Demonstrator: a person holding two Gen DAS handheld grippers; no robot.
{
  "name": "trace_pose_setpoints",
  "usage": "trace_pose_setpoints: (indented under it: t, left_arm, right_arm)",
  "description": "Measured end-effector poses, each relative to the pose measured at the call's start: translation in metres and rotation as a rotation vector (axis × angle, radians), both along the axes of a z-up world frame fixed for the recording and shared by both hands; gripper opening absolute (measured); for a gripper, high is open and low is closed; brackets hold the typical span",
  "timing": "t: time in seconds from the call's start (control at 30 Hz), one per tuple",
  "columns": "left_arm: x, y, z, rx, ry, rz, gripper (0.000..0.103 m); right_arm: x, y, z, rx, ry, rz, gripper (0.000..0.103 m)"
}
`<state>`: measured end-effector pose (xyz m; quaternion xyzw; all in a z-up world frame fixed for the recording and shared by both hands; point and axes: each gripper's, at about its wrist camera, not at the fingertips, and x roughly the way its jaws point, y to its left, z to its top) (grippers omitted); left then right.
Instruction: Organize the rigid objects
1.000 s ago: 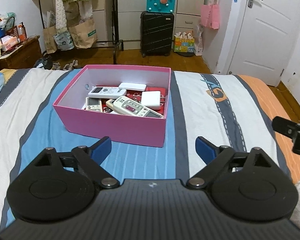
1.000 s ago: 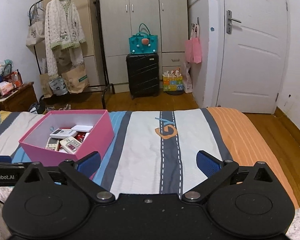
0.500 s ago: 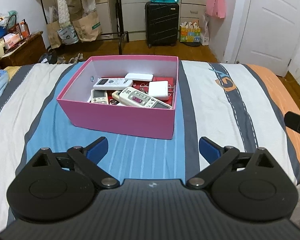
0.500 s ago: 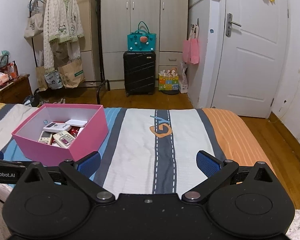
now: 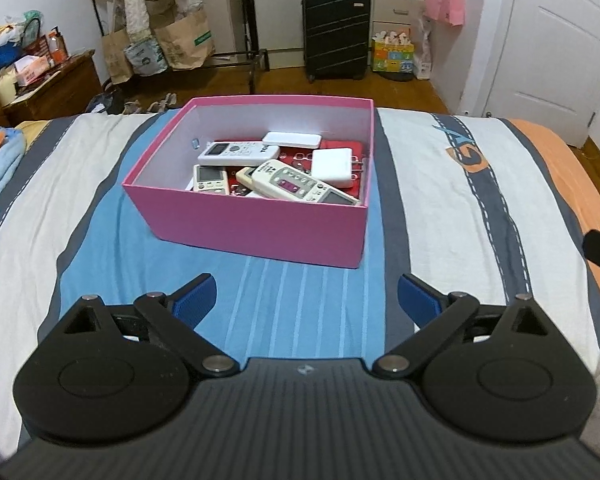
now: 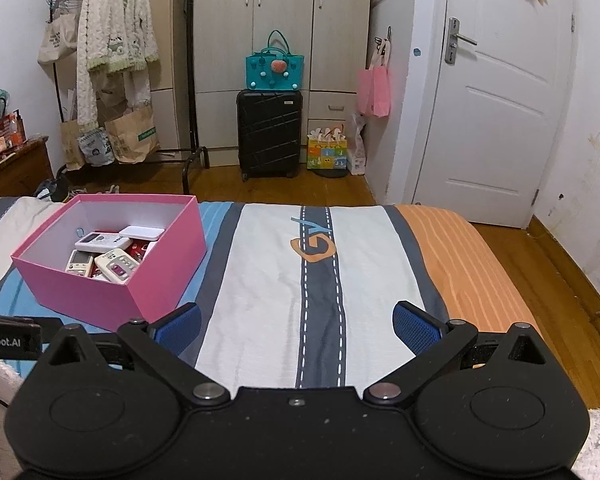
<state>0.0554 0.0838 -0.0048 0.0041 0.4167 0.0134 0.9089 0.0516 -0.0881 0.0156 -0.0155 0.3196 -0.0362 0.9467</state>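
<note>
Resting on the blue stripe of the bedspread (image 5: 420, 168), the pink box (image 5: 260, 228) sits straight ahead of the left gripper (image 5: 305, 298), whose jaws stand wide apart and hold nothing. Compared with a second ago, the left view looks down more steeply into the box, so its contents show more fully: a long white remote (image 5: 236, 152) at the far left, a small remote (image 5: 210, 178) at the near left, a large cream remote (image 5: 296, 182) lying slantwise toward the near right corner, a white charger (image 5: 334, 167) at the right, and a flat white case (image 5: 292, 139) at the far side, all piled over something red. The right gripper (image 6: 296, 326) also has its jaws spread wide and empty; it hovers over the white and grey stripes, with the pink box (image 6: 112, 276) to its left. In its view the box now appears lower and nearer than a second ago. The box itself lies on the same stripe as before.
</note>
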Motion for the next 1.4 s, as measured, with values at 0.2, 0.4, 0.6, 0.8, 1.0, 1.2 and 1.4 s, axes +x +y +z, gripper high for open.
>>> trace_pose_setpoints:
  t: [0.2, 0.4, 0.6, 0.8, 1.0, 1.2, 1.4]
  left_arm:
    - [0.0021, 0.0021, -0.0006, 0.014, 0.013, 0.030, 0.098]
    - [0.0020, 0.0017, -0.0015, 0.021, 0.020, 0.029, 0.098]
    - [0.0017, 0.0019, -0.0019, 0.020, 0.019, 0.030, 0.098]
    - [0.0031, 0.0036, -0.0053, 0.036, 0.045, 0.037, 0.098]
    - [0.0028, 0.0018, -0.0070, 0.094, 0.048, 0.031, 0.098]
    - [0.0015, 0.0039, -0.0039, 0.068, 0.045, 0.027, 0.098]
    - [0.0005, 0.0025, -0.0016, 0.067, 0.043, 0.020, 0.098]
  right_arm:
    - [0.0006, -0.0007, -0.0011, -0.005, 0.002, -0.020, 0.103]
    - [0.0008, 0.0003, -0.0011, 0.000, -0.001, -0.016, 0.103]
    - [-0.0009, 0.0009, -0.0010, 0.000, -0.003, -0.011, 0.103]
    - [-0.0015, -0.0003, 0.0008, 0.001, -0.006, -0.013, 0.103]
    - [-0.0022, -0.0003, 0.0016, 0.000, -0.007, -0.014, 0.103]
    - [-0.0023, -0.0021, 0.0025, -0.003, -0.005, -0.015, 0.103]
    - [-0.0002, -0.0022, 0.0016, -0.004, -0.001, -0.019, 0.103]
